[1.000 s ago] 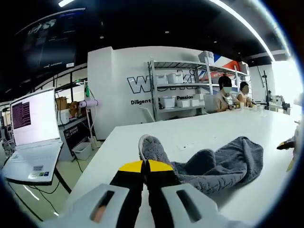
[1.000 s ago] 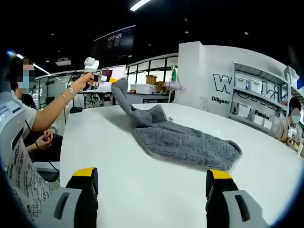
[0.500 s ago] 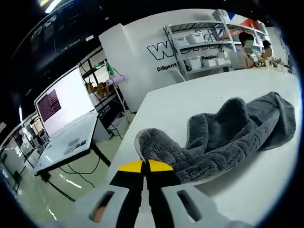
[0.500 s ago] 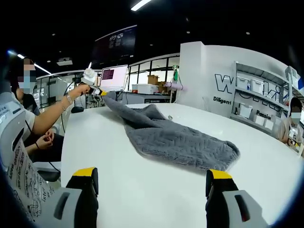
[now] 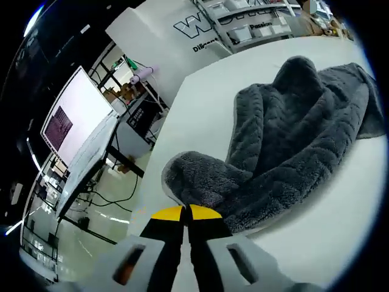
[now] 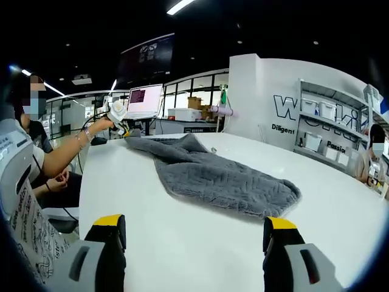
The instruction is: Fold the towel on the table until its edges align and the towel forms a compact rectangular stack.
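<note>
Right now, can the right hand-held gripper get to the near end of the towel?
Probably yes. The right hand-held gripper is open, and bare table lies between it and the towel's near end, with nothing in the way.

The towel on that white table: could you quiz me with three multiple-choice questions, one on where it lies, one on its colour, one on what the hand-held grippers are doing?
1. Where does the towel lie?
A. on the white table
B. on the floor
C. on a shelf

2. What colour is the towel?
A. red
B. grey
C. yellow

3. What is the left hand-held gripper doing?
A. hanging open
B. shut on the towel's corner
C. holding a cup

Answers:
1 A, it is spread along the tabletop.
2 B, its pile is dark grey.
3 B, its yellow tips meet on the fabric, while the right hand-held gripper stands open, apart from the towel.
</note>
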A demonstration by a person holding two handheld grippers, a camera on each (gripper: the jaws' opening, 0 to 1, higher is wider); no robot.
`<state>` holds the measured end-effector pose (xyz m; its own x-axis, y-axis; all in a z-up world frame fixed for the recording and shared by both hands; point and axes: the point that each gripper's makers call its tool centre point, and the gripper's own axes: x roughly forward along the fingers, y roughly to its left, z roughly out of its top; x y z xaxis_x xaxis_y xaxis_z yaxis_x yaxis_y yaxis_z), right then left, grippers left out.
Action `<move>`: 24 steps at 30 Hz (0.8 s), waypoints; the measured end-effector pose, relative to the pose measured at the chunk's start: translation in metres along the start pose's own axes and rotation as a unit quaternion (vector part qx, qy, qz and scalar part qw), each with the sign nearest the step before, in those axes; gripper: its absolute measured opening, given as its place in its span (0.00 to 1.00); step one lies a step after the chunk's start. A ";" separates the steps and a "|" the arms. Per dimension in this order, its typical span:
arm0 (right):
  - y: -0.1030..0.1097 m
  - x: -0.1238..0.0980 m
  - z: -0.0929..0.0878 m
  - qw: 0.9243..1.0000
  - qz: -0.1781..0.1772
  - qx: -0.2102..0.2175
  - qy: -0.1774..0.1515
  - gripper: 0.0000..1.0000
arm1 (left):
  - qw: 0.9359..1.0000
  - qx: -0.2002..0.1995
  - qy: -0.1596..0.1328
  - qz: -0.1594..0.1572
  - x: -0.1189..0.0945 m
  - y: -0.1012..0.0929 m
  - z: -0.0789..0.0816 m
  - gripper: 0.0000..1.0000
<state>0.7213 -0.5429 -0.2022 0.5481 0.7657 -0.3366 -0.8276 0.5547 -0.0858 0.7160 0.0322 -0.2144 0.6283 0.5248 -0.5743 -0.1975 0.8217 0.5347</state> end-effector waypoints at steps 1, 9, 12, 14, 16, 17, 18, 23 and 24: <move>0.000 0.000 0.000 1.000 -0.001 0.000 0.000 0.98 | 1.000 -0.002 0.001 -0.007 0.001 -0.003 -0.002 0.04; 0.002 0.000 0.003 1.000 0.002 -0.007 0.002 0.98 | 0.999 -0.012 -0.005 -0.030 0.009 -0.015 -0.018 0.05; 0.002 0.000 0.003 1.000 0.001 -0.007 0.002 0.98 | 0.999 -0.015 -0.007 -0.031 0.010 -0.015 -0.017 0.05; 0.003 0.000 0.003 1.000 0.001 -0.007 0.002 0.98 | 0.999 -0.016 -0.007 -0.033 0.010 -0.015 -0.016 0.05; 0.004 0.000 0.004 1.000 0.002 -0.007 0.001 0.98 | 0.999 -0.020 -0.007 -0.035 0.010 -0.014 -0.017 0.05; 0.004 0.001 0.003 1.000 0.003 -0.007 0.002 0.98 | 0.999 -0.024 -0.011 -0.037 0.009 -0.014 -0.016 0.06; 0.005 0.001 0.003 1.000 0.003 -0.006 0.002 0.98 | 0.999 -0.026 -0.015 -0.040 0.009 -0.014 -0.016 0.06; 0.005 0.003 0.003 1.000 0.003 -0.007 0.003 0.97 | 0.998 -0.044 -0.026 -0.046 0.008 -0.013 -0.016 0.08; 0.005 0.004 0.003 1.000 0.004 -0.007 0.004 0.97 | 0.998 -0.045 -0.028 -0.045 0.008 -0.013 -0.016 0.09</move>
<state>0.7197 -0.5359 -0.2011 0.5403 0.7679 -0.3440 -0.8337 0.5439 -0.0953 0.7113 0.0295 -0.2354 0.6865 0.4372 -0.5810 -0.2039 0.8827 0.4234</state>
